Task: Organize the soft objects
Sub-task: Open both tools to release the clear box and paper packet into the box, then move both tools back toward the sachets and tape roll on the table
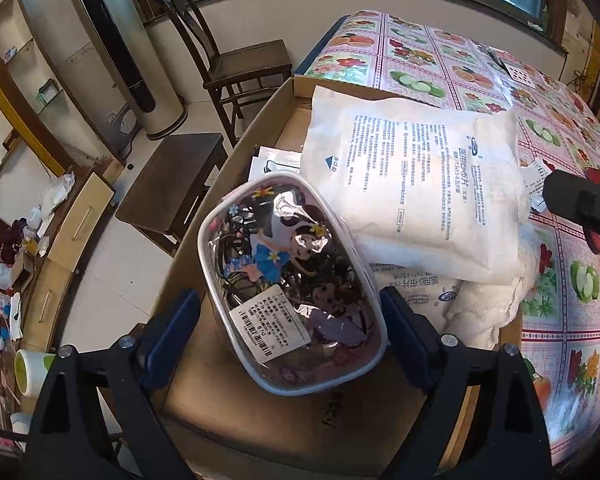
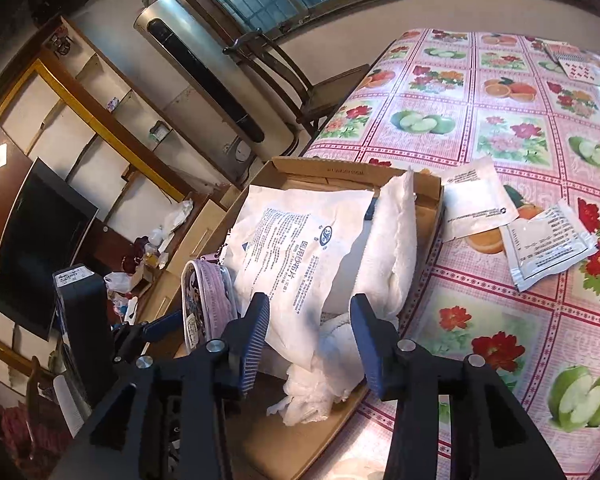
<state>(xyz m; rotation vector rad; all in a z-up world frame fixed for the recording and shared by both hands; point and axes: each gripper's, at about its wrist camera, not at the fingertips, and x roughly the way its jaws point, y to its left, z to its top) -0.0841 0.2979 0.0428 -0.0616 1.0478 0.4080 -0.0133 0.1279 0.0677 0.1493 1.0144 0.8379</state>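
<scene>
Left tool (image 1: 290, 328) sits wide apart w/ the clear cartoon pouch (image 1: 288, 292) between its fingers; pads look clear of the pouch walls on both sides, so you've got no grip on it. Right tool (image 2: 310, 340) is about half apart, nothing clamped, hanging over the white towel (image 2: 324, 364) at the near end of the cardboard box (image 2: 320, 168).

Where stuff is: pouch lies inside the box at the end that juts past the surface (image 2: 500, 128) edge. The big gauze pack (image 1: 416, 184) lies on top of a second pack (image 1: 416, 284) and the towel, one edge touching the pouch. Two small sachets (image 2: 512, 224) lie outside the box on the surface, still unsorted.

Risks for you:
- Box overhangs the surface edge. Press down hard w/ the left tool and it could tip or slide toward the floor.
- Pouch is slick plastic & rounded; a squeeze low on its curve may squirt it out.
- Lifting the pouch may drag the top gauze pack, since it leans against it.
- Right tool closing on loose towel folds could snag the gauze pack corner too, pulling the stack apart.
- Both tools work close together in the same box; watch they don't bump.
</scene>
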